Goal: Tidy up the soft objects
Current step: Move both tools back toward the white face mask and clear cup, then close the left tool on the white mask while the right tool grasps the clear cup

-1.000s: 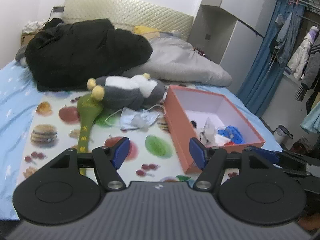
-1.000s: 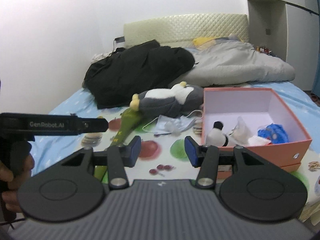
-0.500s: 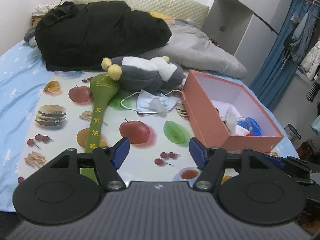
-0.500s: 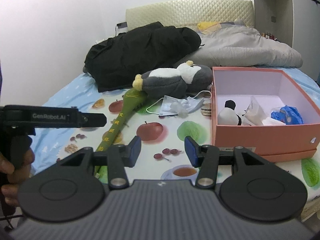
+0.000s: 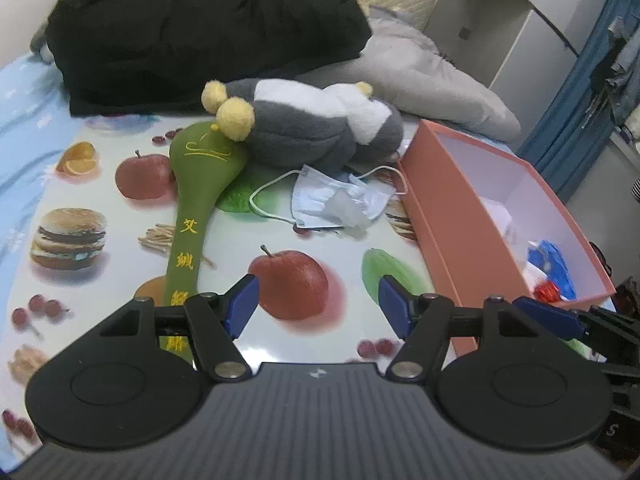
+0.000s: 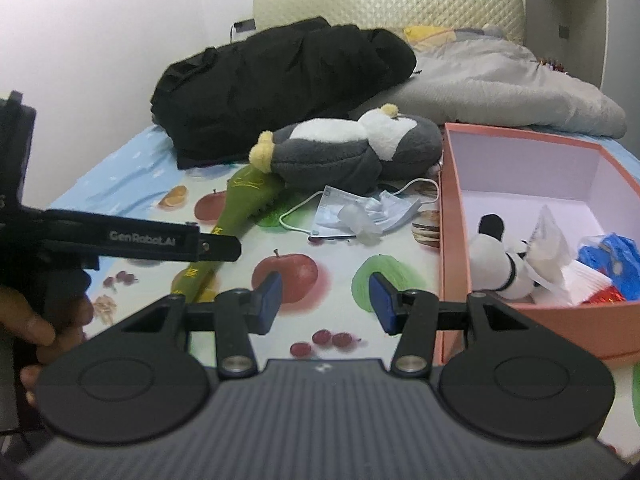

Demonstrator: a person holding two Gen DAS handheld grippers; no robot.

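A grey and white plush penguin (image 5: 316, 128) (image 6: 352, 148) lies on the fruit-print mat (image 5: 100, 264). A green plush mallet (image 5: 196, 200) (image 6: 236, 208) lies beside it, and a crumpled blue face mask (image 5: 336, 204) (image 6: 360, 212) lies in front of it. An orange box (image 5: 452, 216) (image 6: 448, 240) at the right holds a small panda plush (image 6: 496, 256) and blue and white items. My left gripper (image 5: 318, 306) is open and empty above the mat, short of the mask. My right gripper (image 6: 325, 294) is open and empty near the box's left wall.
A black jacket (image 5: 192, 32) (image 6: 280, 80) and a grey quilt (image 5: 424, 76) (image 6: 508, 88) are piled at the head of the bed. The left gripper body and the hand holding it (image 6: 52, 252) reach in at the left of the right wrist view. A cabinet (image 5: 500, 20) stands right.
Both grippers have moved forward and down toward the mat; the penguin, mallet, mask and box look larger and closer. Both stayed open and empty.
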